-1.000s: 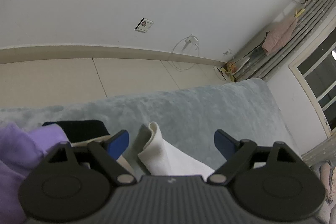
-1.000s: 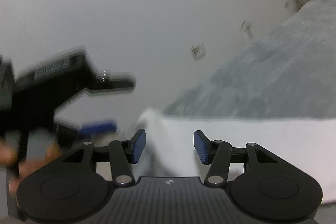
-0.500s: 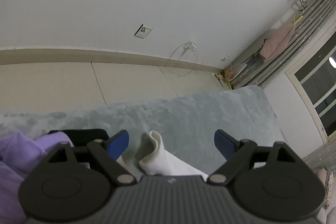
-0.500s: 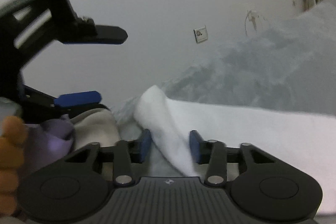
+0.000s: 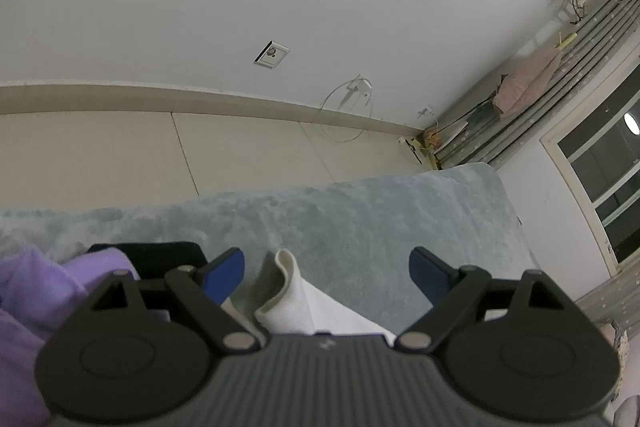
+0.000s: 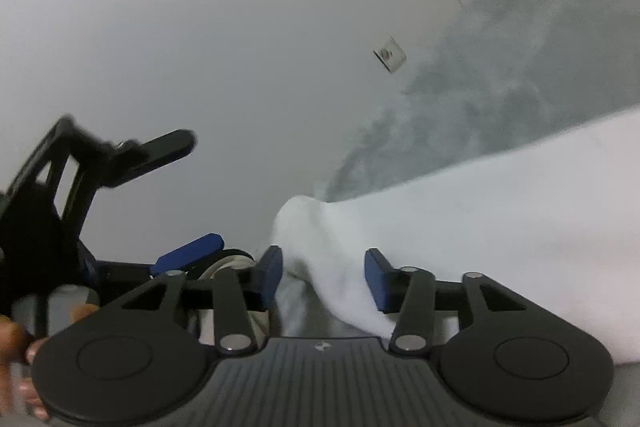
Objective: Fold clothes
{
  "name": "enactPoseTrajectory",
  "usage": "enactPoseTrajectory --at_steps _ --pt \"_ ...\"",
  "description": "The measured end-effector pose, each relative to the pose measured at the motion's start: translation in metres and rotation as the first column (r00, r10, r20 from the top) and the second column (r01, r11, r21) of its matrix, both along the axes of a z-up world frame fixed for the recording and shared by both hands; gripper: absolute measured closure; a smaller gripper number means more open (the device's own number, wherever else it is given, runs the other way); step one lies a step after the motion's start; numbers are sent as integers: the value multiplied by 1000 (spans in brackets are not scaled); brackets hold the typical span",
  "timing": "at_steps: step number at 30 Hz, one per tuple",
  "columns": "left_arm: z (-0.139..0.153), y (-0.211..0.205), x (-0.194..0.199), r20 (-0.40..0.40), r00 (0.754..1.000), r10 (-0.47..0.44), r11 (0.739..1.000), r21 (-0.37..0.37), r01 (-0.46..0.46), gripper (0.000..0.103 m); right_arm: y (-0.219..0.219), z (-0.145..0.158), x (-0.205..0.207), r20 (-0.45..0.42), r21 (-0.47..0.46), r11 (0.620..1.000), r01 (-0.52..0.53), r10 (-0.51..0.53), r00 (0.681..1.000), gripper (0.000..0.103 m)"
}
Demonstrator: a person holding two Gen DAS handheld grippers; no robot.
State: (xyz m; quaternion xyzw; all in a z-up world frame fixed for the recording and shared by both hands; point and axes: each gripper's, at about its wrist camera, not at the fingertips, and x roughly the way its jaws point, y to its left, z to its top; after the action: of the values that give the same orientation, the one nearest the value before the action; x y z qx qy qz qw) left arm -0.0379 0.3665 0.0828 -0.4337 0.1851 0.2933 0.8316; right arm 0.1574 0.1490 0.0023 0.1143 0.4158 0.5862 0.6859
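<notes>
A white garment lies on the grey plush blanket, with a raised fold at its corner. My right gripper straddles that fold; its jaws are opening, and the cloth sits loose between the blue pads. In the left wrist view the same white garment curls up between the wide-open fingers of my left gripper, which grips nothing. The right wrist view also shows the left gripper at the left, open, held by a person's hand.
A purple garment and a black one lie at the left on the blanket. Beyond the bed edge are pale floor tiles, a white wall with a socket and a radiator at the right.
The right gripper closed on the white fold half a second ago and now stands wider again; its view has rolled and dipped. The left gripper has stayed open and still.
</notes>
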Motion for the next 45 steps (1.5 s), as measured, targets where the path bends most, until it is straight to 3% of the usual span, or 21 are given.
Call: enactPoseTrajectory --at_steps 2,5,6,9,11,14,16,19,23,25,26,28,32,36,39,41,43,45 --pt "0 1 0 2 1000 2 1000 -4 -2 14 9 12 -17 198 -63 997 36 -23 980 57" --pt "0 1 -1 6 1000 4 1000 -7 -4 14 17 25 -44 444 -123 992 2 53 894 59" --pt "0 1 -1 7 1000 4 1000 -6 -4 14 15 28 -51 468 -108 994 -32 79 880 60" --pt "-1 0 -1 8 1000 -2 1000 -4 2 14 11 31 -59 452 -66 987 -144 158 878 61" --pt "-1 0 -1 10 1000 -7 1000 -4 7 14 15 27 -61 470 -128 978 -164 205 858 62" --pt "-1 5 -4 17 1000 -2 1000 -24 2 14 9 23 -63 548 -212 964 -158 251 798 62" --pt "-2 7 -4 13 1000 -4 999 -37 4 14 -3 29 -65 625 -242 957 -157 278 729 62" --pt "-3 6 -1 -2 1000 -8 999 -35 8 14 -15 39 -74 729 -368 921 -127 371 576 61" --pt "-5 4 1 -10 1000 -6 999 -31 5 14 -11 29 -90 753 -547 835 -60 523 400 61" --pt "-5 4 0 -9 1000 -2 999 -33 2 14 -8 15 -102 768 -578 816 -33 557 316 62" --pt "-5 4 0 -9 1000 0 999 -33 0 14 -10 13 -106 785 -566 824 -21 547 292 62" --pt "-5 5 0 -10 1000 1 999 -32 -1 14 -9 12 -103 804 -528 849 -12 505 313 62" --pt "-5 7 -2 2 1000 7 999 -43 -7 14 1 15 -88 829 -410 912 -18 380 409 67" --pt "-6 8 -3 7 1000 10 999 -46 -10 14 -2 26 -76 799 -275 960 -54 260 542 79" --pt "-6 8 -3 4 1000 9 999 -43 -9 14 4 28 -70 765 -224 973 -50 207 610 86" --pt "-6 8 -3 8 1000 11 999 -46 -10 14 6 31 -64 701 -166 984 -61 161 695 91" --pt "-5 9 -4 13 1000 11 999 -50 -11 14 1 34 -56 585 -86 992 -95 128 801 91" --pt "-5 8 -4 15 1000 11 999 -49 -10 14 -2 34 -48 467 -64 990 -123 139 873 91"
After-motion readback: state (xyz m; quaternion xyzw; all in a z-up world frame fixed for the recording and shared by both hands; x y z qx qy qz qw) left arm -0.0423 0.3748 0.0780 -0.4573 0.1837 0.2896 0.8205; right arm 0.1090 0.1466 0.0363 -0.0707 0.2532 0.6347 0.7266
